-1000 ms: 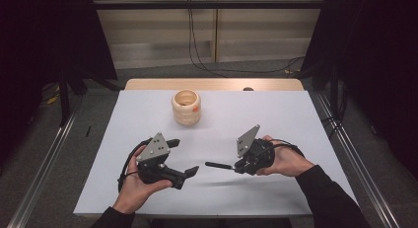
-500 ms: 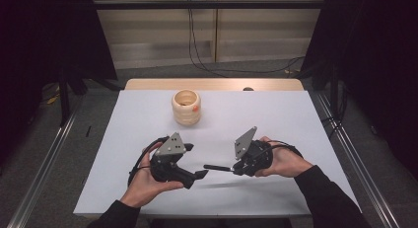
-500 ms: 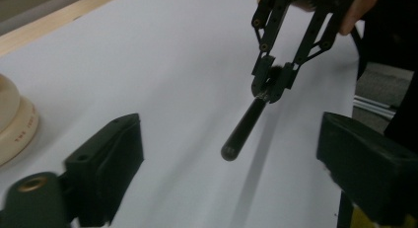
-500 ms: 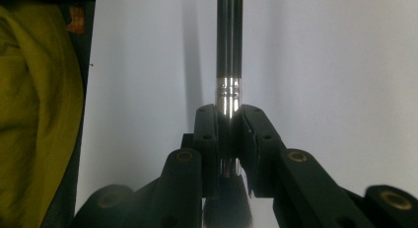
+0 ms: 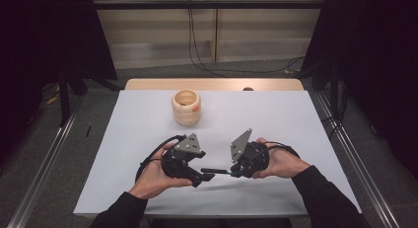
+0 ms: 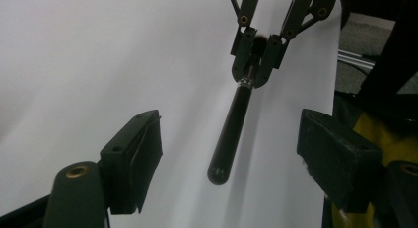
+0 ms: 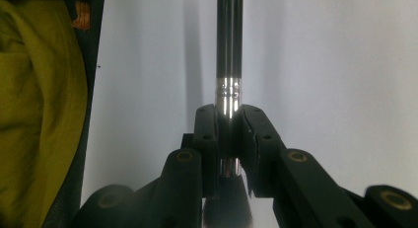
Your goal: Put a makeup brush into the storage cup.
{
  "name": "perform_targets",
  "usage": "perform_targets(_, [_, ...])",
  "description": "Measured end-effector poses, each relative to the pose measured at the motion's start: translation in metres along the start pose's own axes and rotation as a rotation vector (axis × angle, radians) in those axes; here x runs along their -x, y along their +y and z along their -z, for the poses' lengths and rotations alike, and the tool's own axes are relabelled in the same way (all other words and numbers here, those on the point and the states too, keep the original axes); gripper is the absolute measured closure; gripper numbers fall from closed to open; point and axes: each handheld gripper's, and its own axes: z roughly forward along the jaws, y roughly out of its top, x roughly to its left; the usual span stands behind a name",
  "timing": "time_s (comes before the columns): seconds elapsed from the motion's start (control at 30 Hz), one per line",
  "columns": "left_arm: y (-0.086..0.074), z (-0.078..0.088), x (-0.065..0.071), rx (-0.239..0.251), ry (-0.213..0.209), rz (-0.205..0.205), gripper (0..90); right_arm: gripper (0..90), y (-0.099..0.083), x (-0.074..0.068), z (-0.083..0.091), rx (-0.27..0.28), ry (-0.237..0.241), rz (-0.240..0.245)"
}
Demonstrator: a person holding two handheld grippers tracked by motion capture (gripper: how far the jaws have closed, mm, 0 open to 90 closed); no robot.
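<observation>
A black-handled brush (image 5: pixel 215 171) is held level above the white table (image 5: pixel 315 119), between the 2 hand-held grippers. The right gripper (image 5: pixel 235 171) is clamped on the brush at its silver ferrule (image 7: pixel 228 97), with the bristle end tucked behind the pads, as is seen in the right gripper view. The rounded free end of the handle (image 6: pixel 218 173) is pointed toward the left gripper (image 5: pixel 211 177). The jaws of the left gripper have just been closing, yet a clear gap is kept on each side of the handle in the left gripper view, so the handle is placed between the 2 pads (image 6: pixel 143 154) without being touched. In that same view the right gripper (image 6: pixel 257 65) is seen farther off, pinching the brush. A stack of pale wooden rings (image 5: pixel 186 107) is set well apart from both grippers, toward the far edge of the table. A yellow garment (image 7: pixel 39 114) is visible at the left of the right gripper view.
</observation>
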Motion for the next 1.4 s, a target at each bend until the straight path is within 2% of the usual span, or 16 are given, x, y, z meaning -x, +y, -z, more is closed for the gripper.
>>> perform_targets(0.1, [0.001, -0.007, -0.001, -0.045, -0.014, -0.009, 27.2, 78.4, 0.0, -0.001, 0.0, -0.002, 0.009, -0.012])
perform_targets(0.17, [0.001, -0.01, -0.001, -0.075, -0.024, -0.034, 27.7, 78.4, -0.001, -0.001, 0.0, -0.004, 0.009, -0.014])
perform_targets(0.23, [0.002, -0.013, 0.0, -0.112, -0.014, -0.041, 31.2, 78.4, -0.001, 0.001, -0.001, 0.004, 0.004, -0.002])
perform_targets(0.4, [0.002, -0.018, 0.001, -0.162, -0.011, -0.031, 37.1, 78.4, -0.001, 0.001, -0.004, -0.001, 0.005, 0.018])
perform_targets(0.53, [0.002, -0.023, 0.002, -0.187, -0.047, -0.049, 38.1, 78.4, 0.0, 0.0, -0.006, -0.006, 0.019, 0.004])
perform_targets(0.57, [0.002, -0.025, 0.002, -0.187, -0.036, -0.059, 40.6, 78.5, 0.0, 0.0, -0.006, -0.004, 0.016, 0.011])
perform_targets(0.6, [0.002, -0.026, 0.002, -0.191, -0.046, -0.054, 43.3, 78.5, 0.0, 0.0, -0.006, -0.001, 0.016, 0.022])
perform_targets(0.73, [0.004, -0.03, 0.001, -0.189, -0.053, -0.065, 51.1, 78.4, 0.001, -0.001, -0.007, -0.005, 0.019, 0.01])
perform_targets(0.93, [0.005, -0.036, 0.005, -0.185, -0.076, -0.055, 54.6, 78.5, 0.001, -0.002, -0.01, -0.006, 0.029, 0.022])
perform_targets(0.97, [0.006, -0.036, 0.004, -0.182, -0.092, -0.05, 55.3, 78.4, 0.002, -0.001, -0.011, 0.0, 0.028, 0.034])
perform_targets(1.0, [0.006, -0.036, 0.005, -0.188, -0.08, -0.052, 56.0, 78.4, 0.001, -0.003, -0.01, -0.012, 0.031, 0.013])
perform_targets(1.07, [0.007, -0.038, 0.006, -0.188, -0.094, -0.058, 58.3, 78.4, 0.002, -0.002, -0.011, -0.003, 0.036, 0.026])
perform_targets(1.17, [0.007, -0.042, 0.006, -0.203, -0.093, -0.071, 62.6, 78.5, 0.002, -0.003, -0.011, -0.006, 0.037, 0.023])
perform_targets(1.27, [0.006, -0.043, 0.006, -0.208, -0.088, -0.064, 66.5, 78.4, 0.002, -0.003, -0.012, -0.01, 0.053, 0.02])
perform_targets(1.33, [0.004, -0.043, 0.006, -0.207, -0.085, -0.067, 69.0, 78.4, 0.002, -0.003, -0.013, 0.001, 0.047, 0.039])
perform_targets(1.4, [0.004, -0.043, 0.004, -0.208, -0.092, -0.071, 71.8, 78.4, 0.002, -0.004, -0.012, 0.0, 0.043, 0.03])
